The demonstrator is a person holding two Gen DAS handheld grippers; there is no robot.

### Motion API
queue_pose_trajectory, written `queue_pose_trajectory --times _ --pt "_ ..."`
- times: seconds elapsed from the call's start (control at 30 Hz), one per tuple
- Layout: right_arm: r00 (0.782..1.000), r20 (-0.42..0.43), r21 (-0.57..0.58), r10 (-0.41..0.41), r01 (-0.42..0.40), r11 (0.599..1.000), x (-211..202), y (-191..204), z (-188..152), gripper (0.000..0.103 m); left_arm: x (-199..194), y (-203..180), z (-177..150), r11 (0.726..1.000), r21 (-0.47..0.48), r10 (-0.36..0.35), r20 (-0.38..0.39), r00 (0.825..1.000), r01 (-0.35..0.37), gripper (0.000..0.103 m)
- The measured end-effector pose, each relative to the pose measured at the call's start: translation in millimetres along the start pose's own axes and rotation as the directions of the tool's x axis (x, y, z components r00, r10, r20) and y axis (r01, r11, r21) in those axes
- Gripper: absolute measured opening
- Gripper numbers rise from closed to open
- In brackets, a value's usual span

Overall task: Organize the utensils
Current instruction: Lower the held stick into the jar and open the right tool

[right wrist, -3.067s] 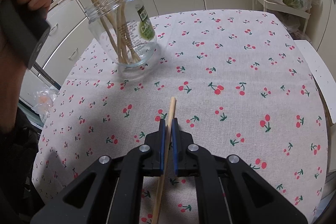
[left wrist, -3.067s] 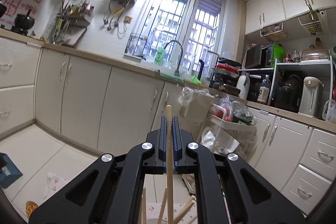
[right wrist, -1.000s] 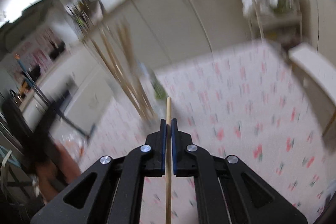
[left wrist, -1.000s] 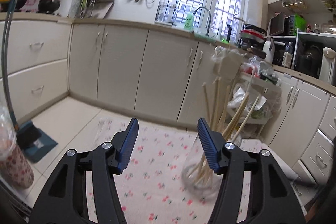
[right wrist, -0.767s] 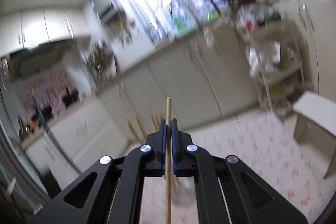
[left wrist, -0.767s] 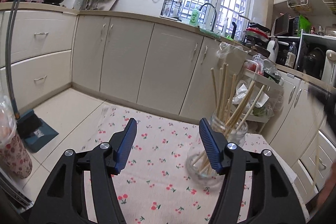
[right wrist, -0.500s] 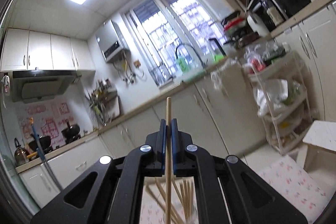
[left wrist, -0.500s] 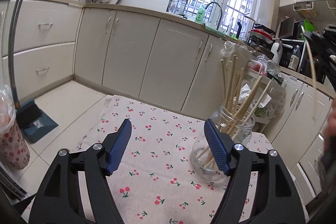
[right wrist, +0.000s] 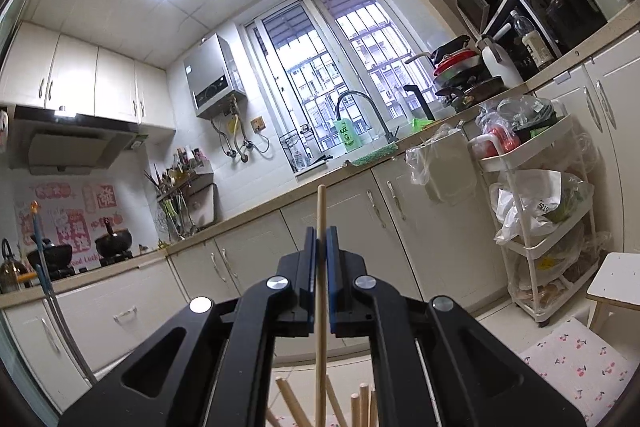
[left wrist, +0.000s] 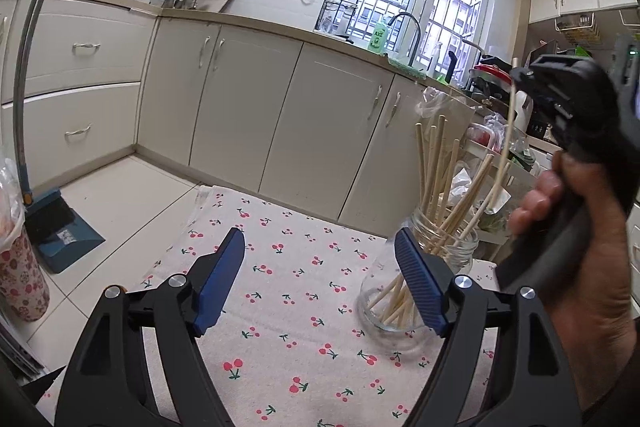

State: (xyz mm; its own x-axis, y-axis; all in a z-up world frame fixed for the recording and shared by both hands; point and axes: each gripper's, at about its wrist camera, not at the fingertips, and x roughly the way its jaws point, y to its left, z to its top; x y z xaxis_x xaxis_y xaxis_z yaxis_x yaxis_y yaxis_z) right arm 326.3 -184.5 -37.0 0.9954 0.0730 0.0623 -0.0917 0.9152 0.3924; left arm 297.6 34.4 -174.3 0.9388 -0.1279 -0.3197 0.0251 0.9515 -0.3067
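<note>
right claw raised above jar; pinching chopstick | left claw opening; empty

1. We see a home kitchen: cream cabinets run under a long counter.
2. A sink faucet stands before a barred window, with a green soap bottle beside it.
3. A gas water heater hangs on the tiled wall, and a range hood sits above black woks.
4. A small table wears a cherry-print cloth.
</note>
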Motion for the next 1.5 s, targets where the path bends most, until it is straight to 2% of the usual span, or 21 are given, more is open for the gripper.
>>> queue_pose_trajectory --times 0.5,1.0,1.23,1.43,1.47,1.5 --pt "0.998 -0.047 -0.122 -0.037 0.031 0.992 10 7 -40 0.006 8 6 -1 0.998 -0.034 0.043 -0.041 0.998 -0.044 0.08" --pt "0.992 -0.117 -0.184 -0.036 0.014 0.983 -9 10 -61 0.006 12 6 -1 0.998 -0.031 0.054 -0.059 0.997 -0.055 0.086" --pt "0.98 -0.187 -0.207 -0.075 0.035 0.978 -19 6 -67 0.006 14 9 -1 0.997 -0.039 0.07 -0.067 0.995 -0.073 0.09" --pt "0.958 -0.272 -0.244 -0.095 0.026 0.969 -25 8 -71 0.006 13 2 -1 0.996 -0.002 0.083 -0.076 0.994 -0.084 0.095" --pt "0.953 -0.286 -0.247 -0.096 0.024 0.969 -26 9 -71 0.008 13 1 -1 0.996 0.007 0.085 -0.082 0.993 -0.085 0.095" --pt "0.949 -0.299 -0.248 -0.095 0.019 0.969 -27 10 -71 0.015 13 -2 -1 0.996 0.019 0.087 -0.093 0.992 -0.085 0.095"
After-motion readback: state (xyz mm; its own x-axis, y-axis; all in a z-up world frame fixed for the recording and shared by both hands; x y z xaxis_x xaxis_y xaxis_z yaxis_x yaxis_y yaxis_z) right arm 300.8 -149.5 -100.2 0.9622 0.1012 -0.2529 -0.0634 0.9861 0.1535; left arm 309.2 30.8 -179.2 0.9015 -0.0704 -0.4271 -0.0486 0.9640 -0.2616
